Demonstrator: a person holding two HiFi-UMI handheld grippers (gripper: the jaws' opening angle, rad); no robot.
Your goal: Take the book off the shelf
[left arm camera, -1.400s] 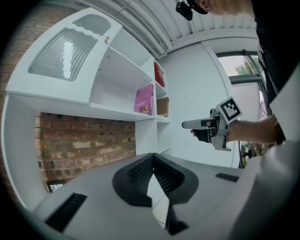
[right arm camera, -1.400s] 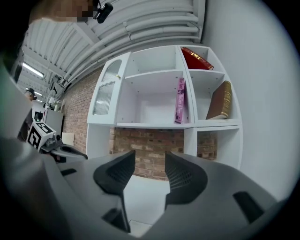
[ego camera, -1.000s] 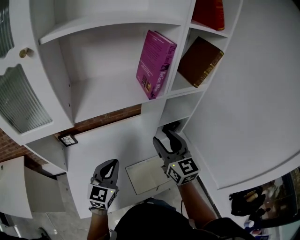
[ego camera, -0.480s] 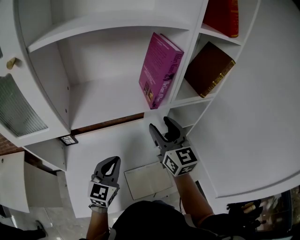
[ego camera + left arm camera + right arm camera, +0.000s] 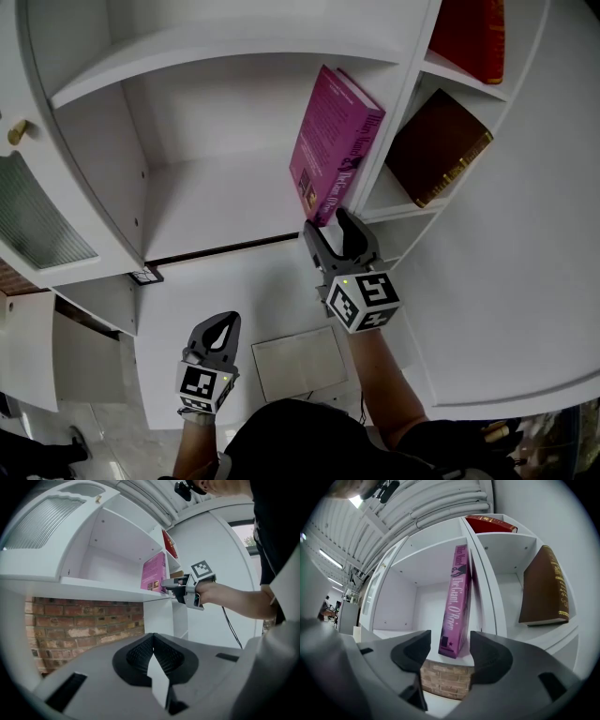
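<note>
My right gripper (image 5: 330,227) fingers have just been opening wide, empty, aligned on the upright magenta paperback book (image 5: 336,141) at the right end of the white shelf (image 5: 216,192). My left gripper (image 5: 217,328) fingers are closed, empty. Risk: an off-centre approach tips the book.

The magenta book (image 5: 335,141) stands upright (spine outward) at the right of the shelf (image 5: 216,202).

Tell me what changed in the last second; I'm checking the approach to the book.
The right gripper rose toward the pink book, its jaws just opening wide; the book lines up between them, ungripped. The left gripper stayed shut; the book still leans on its shelf.
</note>
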